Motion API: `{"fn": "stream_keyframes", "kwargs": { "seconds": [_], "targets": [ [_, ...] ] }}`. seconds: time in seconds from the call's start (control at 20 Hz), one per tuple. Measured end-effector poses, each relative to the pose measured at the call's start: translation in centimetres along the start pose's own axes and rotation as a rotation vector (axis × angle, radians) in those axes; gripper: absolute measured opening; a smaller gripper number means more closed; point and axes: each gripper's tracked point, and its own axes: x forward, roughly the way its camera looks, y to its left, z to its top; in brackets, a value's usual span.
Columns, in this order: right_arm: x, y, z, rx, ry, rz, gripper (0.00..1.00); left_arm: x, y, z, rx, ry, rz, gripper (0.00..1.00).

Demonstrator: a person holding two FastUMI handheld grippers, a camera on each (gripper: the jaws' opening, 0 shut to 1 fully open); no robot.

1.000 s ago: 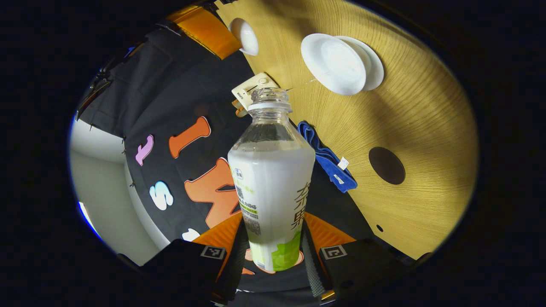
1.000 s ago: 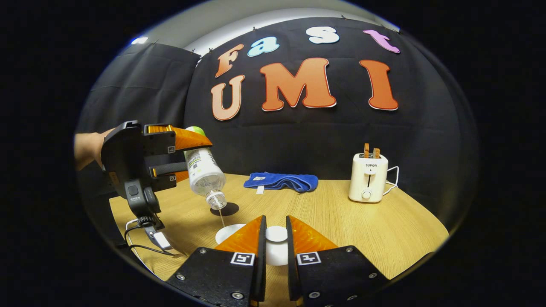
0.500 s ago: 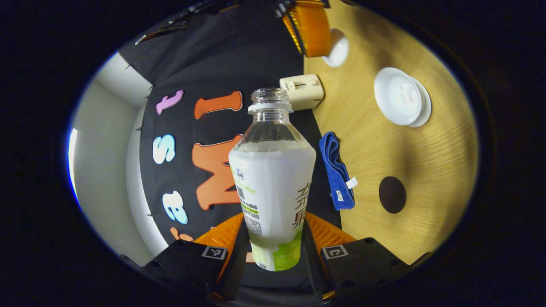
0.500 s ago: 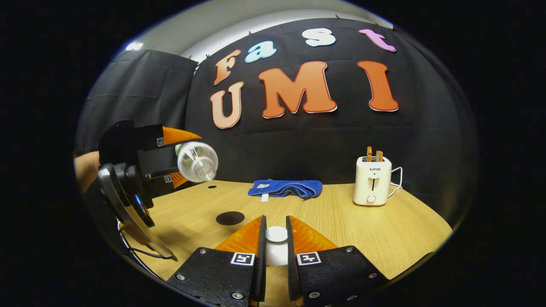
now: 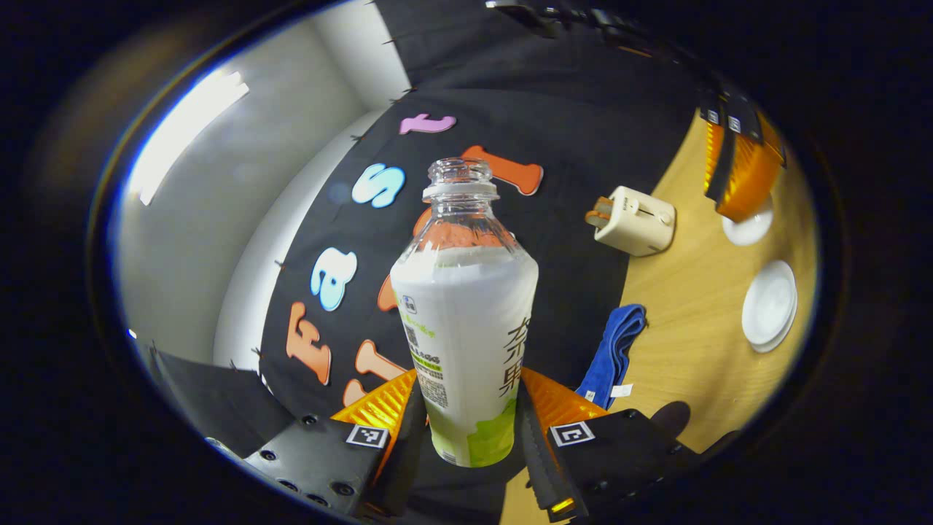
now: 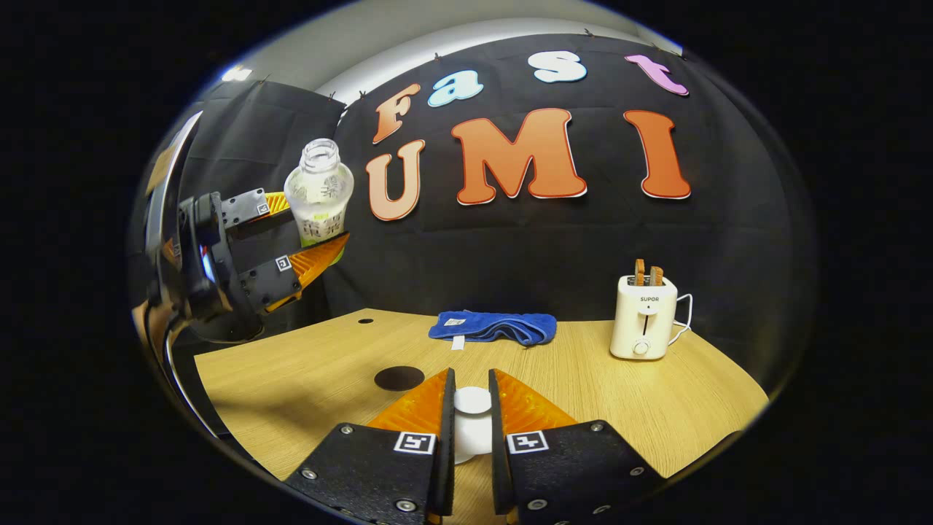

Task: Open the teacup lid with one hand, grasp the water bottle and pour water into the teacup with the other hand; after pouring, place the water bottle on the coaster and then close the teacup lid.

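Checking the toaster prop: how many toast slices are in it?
2: both toast slices stand side by side in the toaster, far right on the table.

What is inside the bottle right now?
The uncapped bottle in the left gripper is clear and empty at the neck; below that, its label hides any water level.

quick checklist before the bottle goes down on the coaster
1. Grip on bottle: ok. The left gripper has both fingers pressed on the water bottle.
2. Bottle attitude: ok. It is held mouth up above the table in the right gripper view.
3. Coaster free: ok. Nothing sits on the dark round coaster.
4. Lid out of the way: ok. The right gripper holds the teacup lid.
5. Teacup filled: cannot tell. The teacup is too small to judge.
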Motion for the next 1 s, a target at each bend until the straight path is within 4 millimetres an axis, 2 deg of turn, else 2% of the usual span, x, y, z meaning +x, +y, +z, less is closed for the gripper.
{"fn": "stream_keyframes", "kwargs": {
  "seconds": [0.2, 0.25, 0.4, 0.5, 0.55, 0.8, 0.9, 1.0],
  "targets": [
    [0.6, 1.0, -0.6, -0.003, 0.018, 0.012, 0.22, -0.5, 1.6, -2.9, -0.25, 0.068, 0.076, 0.65],
    [0.8, 1.3, -0.7, -0.003, 0.021, 0.016, 0.22, -0.6, 1.5, -3.8, -0.317, 0.084, 0.077, 0.65],
    [1.5, 2.3, -1.0, -0.009, 0.021, 0.038, 0.22, -1.3, 0.8, -4.9, -0.517, 0.101, 0.063, 0.66],
    [2.0, 2.7, -1.6, -0.021, 0.029, 0.042, 0.22, -0.7, 0.6, -5.4, -0.618, 0.124, 0.07, 0.63],
    [2.2, 2.8, -1.9, -0.021, 0.035, 0.045, 0.22, -0.7, 0.0, -5.6, -0.673, 0.138, 0.062, 0.66],
    [3.0, 3.4, -3.1, -0.02, 0.058, 0.05, 0.22, -0.8, -4.6, -8.0, -0.926, 0.238, -0.022, 0.66],
    [3.1, 3.4, -3.3, -0.026, 0.062, 0.052, 0.22, -0.1, -5.3, -8.3, -0.996, 0.269, -0.044, 0.66],
    [2.9, 3.3, -3.3, -0.03, 0.061, 0.052, 0.22, 0.7, -7.4, -9.1, -1.068, 0.31, -0.07, 0.66]
  ]
}}
